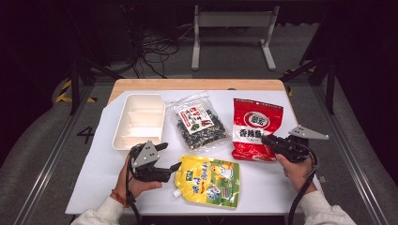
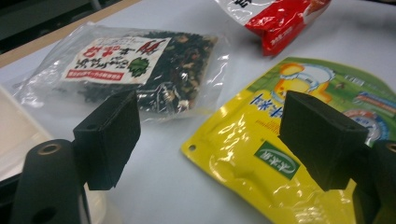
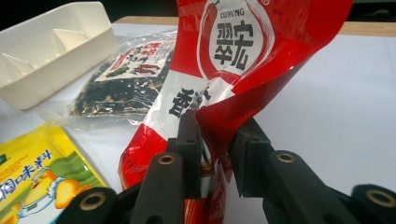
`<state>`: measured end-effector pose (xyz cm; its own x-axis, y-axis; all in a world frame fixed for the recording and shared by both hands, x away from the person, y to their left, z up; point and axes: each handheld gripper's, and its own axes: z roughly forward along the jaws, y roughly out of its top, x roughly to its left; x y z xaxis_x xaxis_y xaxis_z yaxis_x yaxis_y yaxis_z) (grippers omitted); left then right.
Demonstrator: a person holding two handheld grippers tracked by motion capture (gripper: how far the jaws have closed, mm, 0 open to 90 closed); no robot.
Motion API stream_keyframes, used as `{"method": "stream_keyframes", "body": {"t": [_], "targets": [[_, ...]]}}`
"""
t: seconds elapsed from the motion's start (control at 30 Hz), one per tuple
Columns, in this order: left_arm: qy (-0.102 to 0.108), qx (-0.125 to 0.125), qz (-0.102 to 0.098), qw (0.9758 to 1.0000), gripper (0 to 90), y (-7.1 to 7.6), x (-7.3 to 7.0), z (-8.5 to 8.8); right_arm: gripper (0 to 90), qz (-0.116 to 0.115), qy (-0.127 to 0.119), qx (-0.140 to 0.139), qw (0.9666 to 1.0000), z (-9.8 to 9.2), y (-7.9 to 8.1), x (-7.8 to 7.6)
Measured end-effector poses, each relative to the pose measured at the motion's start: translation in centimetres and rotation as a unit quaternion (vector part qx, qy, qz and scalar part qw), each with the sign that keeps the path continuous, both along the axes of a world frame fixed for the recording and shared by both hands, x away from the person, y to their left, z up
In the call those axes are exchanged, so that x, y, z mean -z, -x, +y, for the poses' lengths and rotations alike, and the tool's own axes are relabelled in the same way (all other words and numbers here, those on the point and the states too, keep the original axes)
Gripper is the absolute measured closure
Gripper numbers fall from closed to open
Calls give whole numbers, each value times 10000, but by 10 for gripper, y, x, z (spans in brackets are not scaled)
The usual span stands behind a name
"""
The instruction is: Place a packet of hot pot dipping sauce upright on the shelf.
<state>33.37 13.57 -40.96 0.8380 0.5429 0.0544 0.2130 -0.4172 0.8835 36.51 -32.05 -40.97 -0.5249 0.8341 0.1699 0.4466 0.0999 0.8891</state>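
A red snack bag (image 1: 256, 126) lies at the right of the white sheet. My right gripper (image 1: 266, 139) is shut on its near right edge. In the right gripper view the red bag (image 3: 243, 56) curls up out of the jaws of that gripper (image 3: 217, 135). A yellow spouted pouch (image 1: 211, 180) lies flat at the front middle. My left gripper (image 1: 171, 156) hovers open at its left end, just off the pouch. In the left gripper view the yellow pouch (image 2: 261, 154) lies under and past the right jaw, with nothing between the pads of the gripper (image 2: 210, 135).
A clear bag of dark dried food (image 1: 199, 124) lies between the white divided tray (image 1: 123, 126) and the red bag. The tray stands at the back left. The white sheet (image 1: 108, 187) covers the wooden table; bare sheet lies at the front corners.
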Motion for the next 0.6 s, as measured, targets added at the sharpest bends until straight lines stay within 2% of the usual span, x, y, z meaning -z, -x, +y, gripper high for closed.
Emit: {"method": "stream_keyframes", "body": {"t": [0.1,0.23,0.4,0.43,0.6], "targets": [[40,145,75,9999,210,-6,-2,-11,746,-79,9,-70,9999,3,3,-4],[-101,326,191,9992,205,-11,-1,-27,746,-184,-14,-210,9996,11,7,-9],[-164,469,241,9985,205,-15,0,-41,746,-292,-11,-413,9987,24,12,-14],[-155,496,312,9982,205,-16,1,-45,746,-317,-12,-468,9984,27,12,-15],[-184,566,409,9974,196,-26,3,-65,746,-379,6,-704,9968,45,14,-16]]}}
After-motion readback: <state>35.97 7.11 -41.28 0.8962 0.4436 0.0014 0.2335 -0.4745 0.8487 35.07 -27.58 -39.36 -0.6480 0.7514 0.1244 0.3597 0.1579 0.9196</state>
